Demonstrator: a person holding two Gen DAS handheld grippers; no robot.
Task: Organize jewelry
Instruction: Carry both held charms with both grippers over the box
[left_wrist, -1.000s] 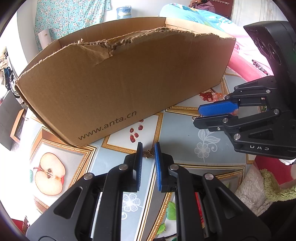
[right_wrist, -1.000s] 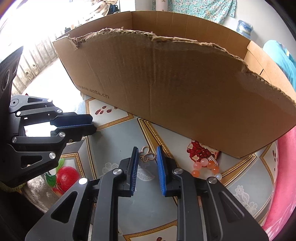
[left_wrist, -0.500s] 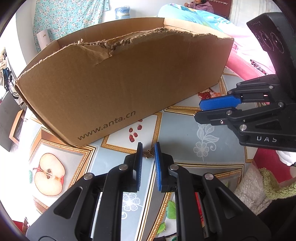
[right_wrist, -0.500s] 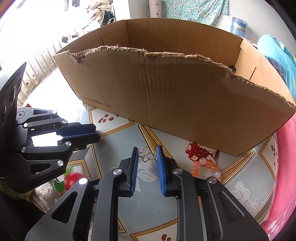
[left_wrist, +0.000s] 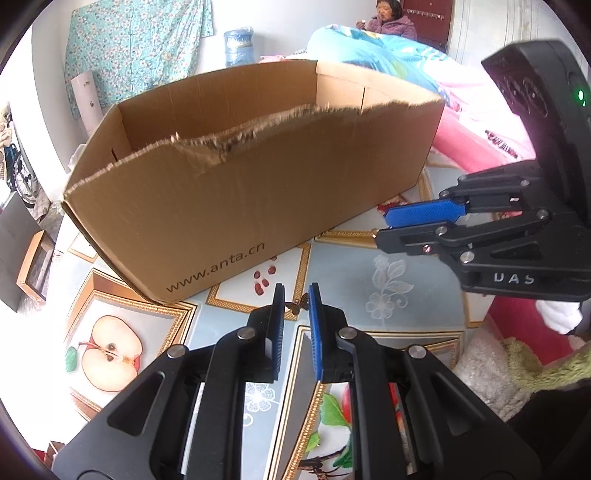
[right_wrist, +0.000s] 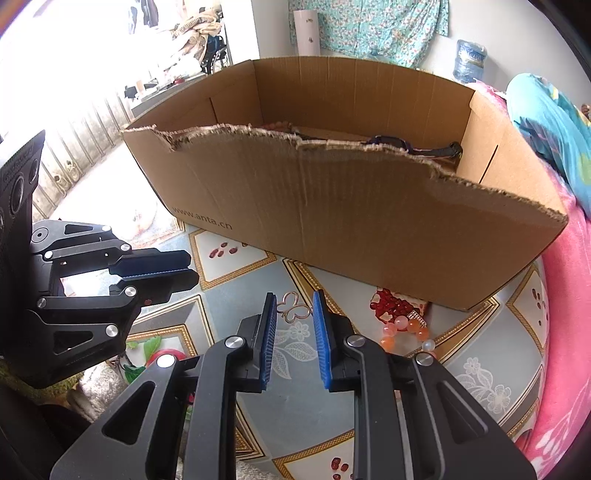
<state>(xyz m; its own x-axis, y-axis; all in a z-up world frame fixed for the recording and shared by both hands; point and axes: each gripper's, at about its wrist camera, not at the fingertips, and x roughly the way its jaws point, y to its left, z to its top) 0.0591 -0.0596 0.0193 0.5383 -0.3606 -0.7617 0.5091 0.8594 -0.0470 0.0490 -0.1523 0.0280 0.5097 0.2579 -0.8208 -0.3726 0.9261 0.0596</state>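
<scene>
My left gripper (left_wrist: 296, 301) is shut on a small bronze butterfly charm (left_wrist: 299, 304), held above the table. My right gripper (right_wrist: 294, 308) is shut on a rose-gold butterfly charm (right_wrist: 293, 310), also lifted. Both hang in front of the torn front wall of a brown cardboard box (left_wrist: 258, 192), which also shows in the right wrist view (right_wrist: 351, 206). A dark strap-like item (right_wrist: 388, 141) lies inside the box. A bracelet of orange and white beads (right_wrist: 406, 332) lies on the table by the box's right corner. Each gripper shows in the other's view, the right (left_wrist: 417, 221) and the left (right_wrist: 162, 271).
The table has a patterned cloth (left_wrist: 388, 280) with fruit pictures. A pink blanket (right_wrist: 569, 314) borders the right side. A fluffy cloth (left_wrist: 491, 365) lies at the table's near right edge. A person (left_wrist: 388, 18) sits far behind the box.
Both grippers have risen with their charms, so the box's inside now shows over its torn front wall. The jaws have stayed shut.
</scene>
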